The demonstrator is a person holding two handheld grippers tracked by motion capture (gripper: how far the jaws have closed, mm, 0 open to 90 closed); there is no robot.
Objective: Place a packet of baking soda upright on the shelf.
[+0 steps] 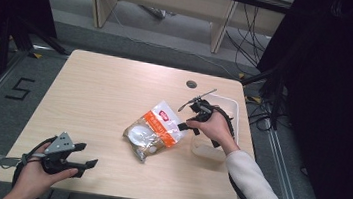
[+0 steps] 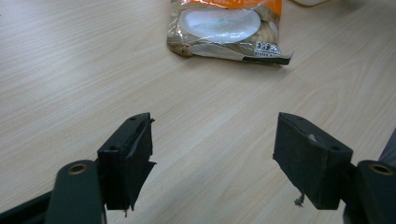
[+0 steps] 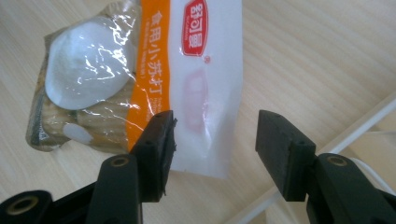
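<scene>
A light wooden table [image 1: 105, 91] stands on a grey floor, and everything else is placed here from the plastic packet [image 1: 155, 131] lying on it. The packet lies flat, right of the table's middle; it is clear and white with an orange band, a red label at its far end and a pale round shape showing through near its near end. Beyond the packet, near the table's far edge, a small round grommet [image 1: 191, 84] sits in the top. Just right of the packet a white tub [image 1: 228, 105] rests by the table's right edge. Past the table's far side stands pale wooden furniture [image 1: 165, 0] with cables trailing under it, and dark curtains hang to either side. A number five [image 1: 18, 88] is marked on the floor, well left of the packet.

The right gripper [image 1: 185, 126] hovers at the packet's right end, in front of the tub, its jaws apart with the packet's white end lying below and between them. Whether it touches the packet cannot be told. The left gripper [image 1: 86, 158] is well apart from the packet, near the table's front left corner, jaws spread wide over bare wood and pointed toward the packet.
</scene>
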